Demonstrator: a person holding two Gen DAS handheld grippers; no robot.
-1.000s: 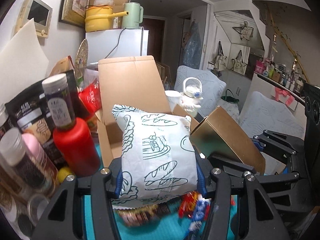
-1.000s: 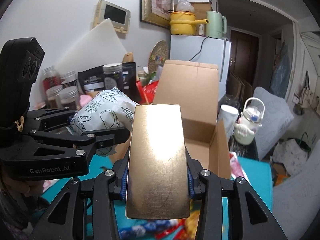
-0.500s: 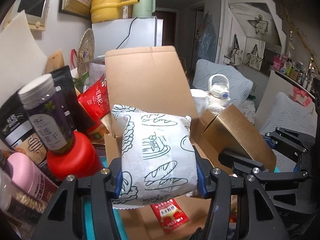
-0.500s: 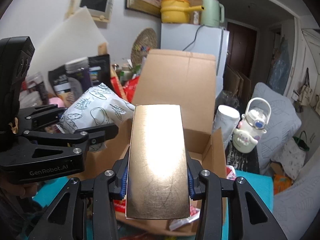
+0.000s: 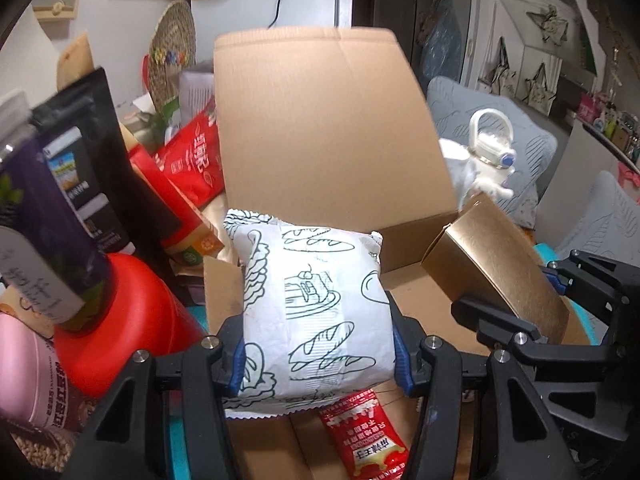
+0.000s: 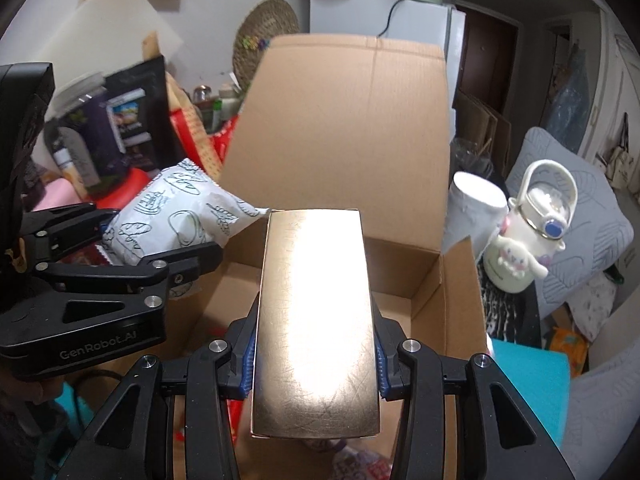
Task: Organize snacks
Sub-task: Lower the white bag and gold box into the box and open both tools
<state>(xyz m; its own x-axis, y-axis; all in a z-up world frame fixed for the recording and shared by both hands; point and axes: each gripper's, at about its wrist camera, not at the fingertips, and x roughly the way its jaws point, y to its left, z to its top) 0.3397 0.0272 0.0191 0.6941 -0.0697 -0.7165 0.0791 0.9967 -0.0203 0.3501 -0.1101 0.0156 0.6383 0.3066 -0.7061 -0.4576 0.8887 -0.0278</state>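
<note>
Cardboard box (image 5: pixel 328 128) behind, bread bag (image 5: pixel 316 312) between left tongs (image 5: pixel 318 356)

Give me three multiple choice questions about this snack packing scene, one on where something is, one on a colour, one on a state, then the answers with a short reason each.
1. Where is the red sachet?
A. Inside the cardboard box, on its floor
B. On top of the fridge
C. Between the right gripper's fingers

2. What colour is the box that the right gripper holds?
A. Blue
B. Gold
C. Green

3. How is the left gripper?
A. Open and empty
B. Shut on the white bread packet
C. Shut on a jar

Answers: 1 A, the sachet lies flat on the cardboard under the packet. 2 B, its shiny gold face fills the right wrist view. 3 B, both blue pads press the packet's sides.
</note>
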